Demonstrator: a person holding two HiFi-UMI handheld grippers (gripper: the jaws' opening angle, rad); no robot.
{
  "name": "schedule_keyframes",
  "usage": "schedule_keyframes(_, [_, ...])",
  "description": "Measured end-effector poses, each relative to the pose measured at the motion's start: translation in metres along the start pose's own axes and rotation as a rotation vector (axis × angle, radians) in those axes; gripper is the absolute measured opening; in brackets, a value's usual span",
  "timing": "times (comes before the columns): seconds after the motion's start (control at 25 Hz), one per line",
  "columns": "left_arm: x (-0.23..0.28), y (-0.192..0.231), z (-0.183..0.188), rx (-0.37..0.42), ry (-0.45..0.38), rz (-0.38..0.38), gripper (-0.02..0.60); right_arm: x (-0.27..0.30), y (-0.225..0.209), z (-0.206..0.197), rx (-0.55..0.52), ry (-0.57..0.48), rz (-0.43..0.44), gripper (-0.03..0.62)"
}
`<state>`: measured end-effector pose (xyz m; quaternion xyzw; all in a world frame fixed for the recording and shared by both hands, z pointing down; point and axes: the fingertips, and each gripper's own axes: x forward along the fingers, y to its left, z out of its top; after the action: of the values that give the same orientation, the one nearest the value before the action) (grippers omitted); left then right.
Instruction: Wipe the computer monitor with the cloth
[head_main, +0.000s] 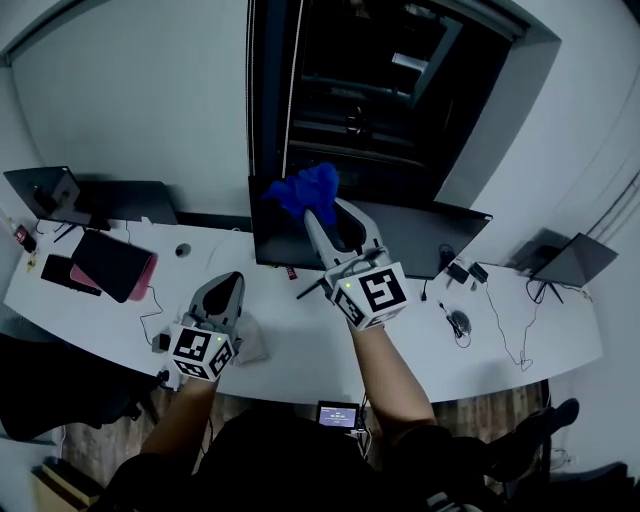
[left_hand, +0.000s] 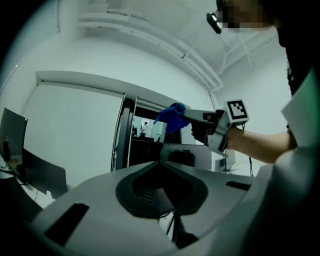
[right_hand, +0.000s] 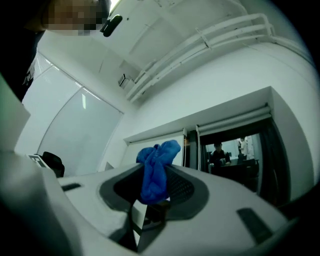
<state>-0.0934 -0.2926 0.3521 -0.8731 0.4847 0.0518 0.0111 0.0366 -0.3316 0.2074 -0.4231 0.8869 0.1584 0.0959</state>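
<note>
A: Right side status?
B: My right tool pinches the blue cloth, held up at the top-left corner of the monitor. Contact unclear.
A: Left?
B: My left tool is pressed together, empty, low over the table.

An office – a long white table against plain white walls carries a dark computer monitor, a laptop at its left end, a second laptop at its right, a mouse and trailing cables – and through the doorway a person sits at a desk.
</note>
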Motion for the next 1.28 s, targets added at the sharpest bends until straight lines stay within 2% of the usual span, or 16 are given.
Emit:
schedule_keyframes(0.28, [0.022,0.038,0.001,-0.026,-0.020,-0.021,-0.005,0.094,0.002,-0.023,-0.011,0.087,0.040,0.127])
schedule_keyframes(0.52, [0.031,0.054,-0.009,-0.042,-0.015,-0.051,-0.005,0.135,0.006,-0.063,-0.054,0.217,0.029,0.126])
schedule_keyframes(0.84, [0.037,0.063,-0.032,-0.090,0.024,-0.076,-0.005,0.155,0.001,-0.088,-0.131,0.359,-0.006,0.124])
schedule_keyframes(1.04, [0.043,0.052,-0.038,-0.106,0.037,-0.092,-0.005,0.157,0.003,-0.093,-0.178,0.429,0.014,0.123])
schedule_keyframes(1.28, [0.049,0.040,-0.033,-0.093,0.030,-0.070,-0.005,0.140,-0.011,-0.097,-0.154,0.458,0.034,0.117])
